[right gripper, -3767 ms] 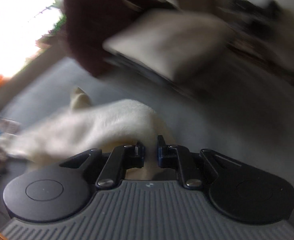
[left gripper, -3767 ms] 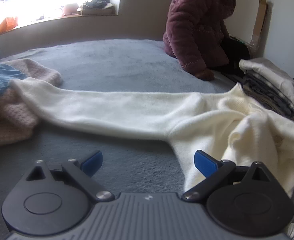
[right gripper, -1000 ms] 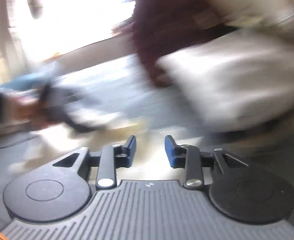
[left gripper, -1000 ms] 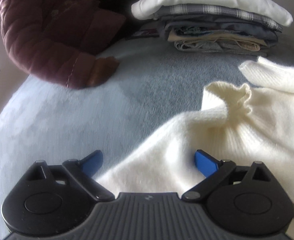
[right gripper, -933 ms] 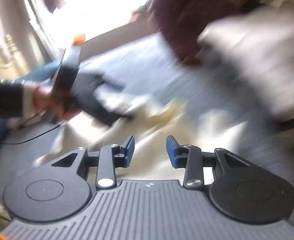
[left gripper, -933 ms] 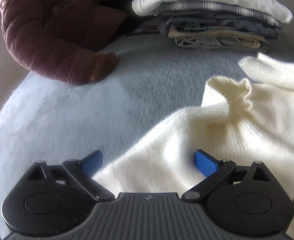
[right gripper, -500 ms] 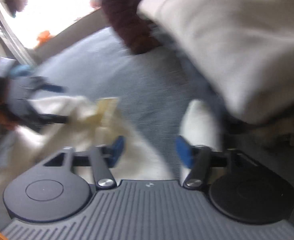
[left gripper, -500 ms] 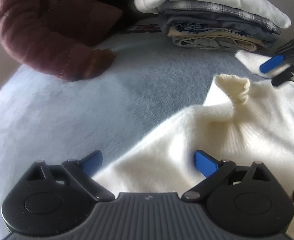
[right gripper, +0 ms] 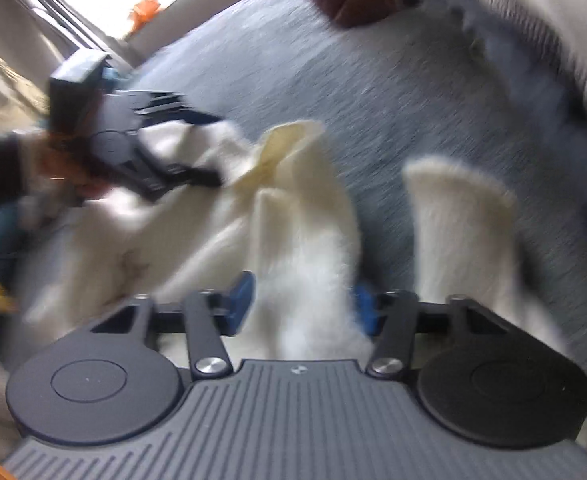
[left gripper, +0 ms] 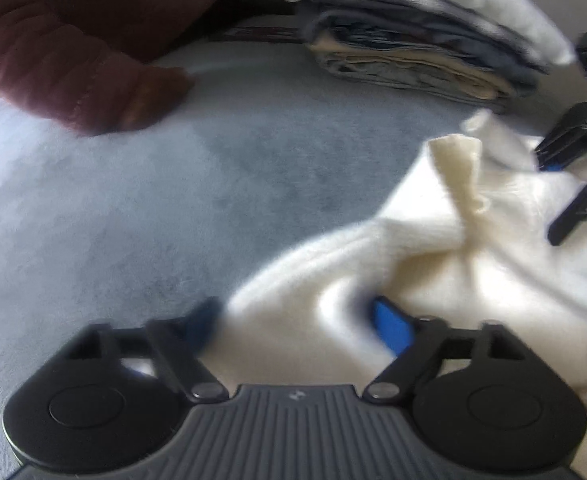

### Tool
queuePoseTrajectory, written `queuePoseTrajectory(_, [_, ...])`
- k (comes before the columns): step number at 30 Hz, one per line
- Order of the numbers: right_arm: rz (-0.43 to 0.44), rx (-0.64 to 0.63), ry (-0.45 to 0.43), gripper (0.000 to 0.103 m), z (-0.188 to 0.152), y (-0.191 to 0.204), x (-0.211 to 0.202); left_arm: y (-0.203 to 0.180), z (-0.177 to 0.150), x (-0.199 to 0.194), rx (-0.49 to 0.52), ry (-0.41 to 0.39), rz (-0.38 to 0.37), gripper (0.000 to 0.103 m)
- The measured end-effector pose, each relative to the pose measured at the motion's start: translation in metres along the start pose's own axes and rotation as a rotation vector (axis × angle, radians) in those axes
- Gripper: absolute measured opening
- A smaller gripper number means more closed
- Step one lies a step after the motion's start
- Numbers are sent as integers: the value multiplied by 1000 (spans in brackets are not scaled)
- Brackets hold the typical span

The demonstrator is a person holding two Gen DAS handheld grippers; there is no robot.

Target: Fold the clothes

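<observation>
The cream sweater (left gripper: 433, 264) lay crumpled on the grey-blue bed cover (left gripper: 133, 208), and both grippers were down on it.

The left gripper (left gripper: 297, 324) had just been closing its jaws. A raised fold of the sweater's near edge sat between the two blue pads (left gripper: 391, 326), but the picture was blurred there, and whether the pads already pressed the knit could not be told; they still stood fairly wide. Ahead of those jaws and to their right, the ribbed collar (left gripper: 459, 168) stood up in a loose peak. Farther ahead lay a stack of folded clothes (left gripper: 413, 52) with a white garment on top. Ahead and to the left, a sleeve of a dark red quilted jacket (left gripper: 65, 64) rested on the cover, belonging to another person.

The right gripper (right gripper: 301, 300) had also just been closing. Its jaws stood partly drawn in, with a thick ridge of the sweater filling the gap between the pads; both pads looked to be against the wool, pinching it. Just to the right of those jaws a cuffed sleeve end (right gripper: 457, 188) stood upright. Ahead and to the left, the left gripper appeared again in this view, held in a hand (right gripper: 57, 172).
</observation>
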State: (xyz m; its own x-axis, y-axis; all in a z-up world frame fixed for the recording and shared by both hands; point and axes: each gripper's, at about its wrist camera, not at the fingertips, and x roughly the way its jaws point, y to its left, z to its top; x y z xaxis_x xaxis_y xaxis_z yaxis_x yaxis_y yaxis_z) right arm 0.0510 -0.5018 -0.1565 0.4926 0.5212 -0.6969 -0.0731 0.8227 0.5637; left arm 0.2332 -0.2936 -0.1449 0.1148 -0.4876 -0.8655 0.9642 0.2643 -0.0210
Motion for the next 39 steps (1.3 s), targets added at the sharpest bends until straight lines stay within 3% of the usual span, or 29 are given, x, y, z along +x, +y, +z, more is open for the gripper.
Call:
queuePoseTrajectory(2, [-35,-2,4,41,1,0,0,2,1,-2,26,4,-13,73])
queuePoseTrajectory(5, [-82,31,-11,41,2,-3,1,4,2,-2,49,-9,22,91])
queuePoseTrajectory(7, [-90,19,-13,48,-2,2,3,2,-1,2,53,-16,47,93])
queuePoseTrajectory(9, [-83,0,-9,60,-8,8,5,-2,-5,4,27,-26,56,89])
queuePoseTrajectory(10, [-90,-15,-1,59,-11,13,5,-4,-8,5,13,-32,61,86])
queuePoseTrajectory(11, [-97,-29,8,47,-14,19,3,-9,-9,2,15,-46,79,75])
queuePoseTrajectory(12, [-104,-32,17,20,-16,23,2,-15,-11,-1,19,-62,98,69])
queuePoseTrajectory(13, [-113,-28,11,18,-18,27,1,-20,-13,-4,22,-77,117,65])
queuePoseTrajectory(14, [-124,-23,1,17,-21,30,1,-27,-15,-8,26,-94,145,54])
queuePoseTrajectory(18, [-201,-82,-77,14,-28,57,-12,-53,-24,-25,20,-153,257,28])
queuePoseTrajectory(21, [-276,-166,-180,13,-31,85,-31,-62,-28,-51,-4,-206,317,19])
queuePoseTrajectory(27, [-353,-296,-416,13,-37,152,-75,-82,-49,-161,-110,-375,413,14])
queuePoseTrajectory(32, [-287,-399,-599,13,-32,216,-117,-114,-92,-274,-180,-532,537,13])
queuePoseTrajectory(35, [-226,-473,-686,13,-26,258,-139,-135,-124,-333,-288,-668,601,13])
queuePoseTrajectory(39, [-174,-632,-778,13,-12,322,-151,-164,-155,-394,-322,-842,732,13])
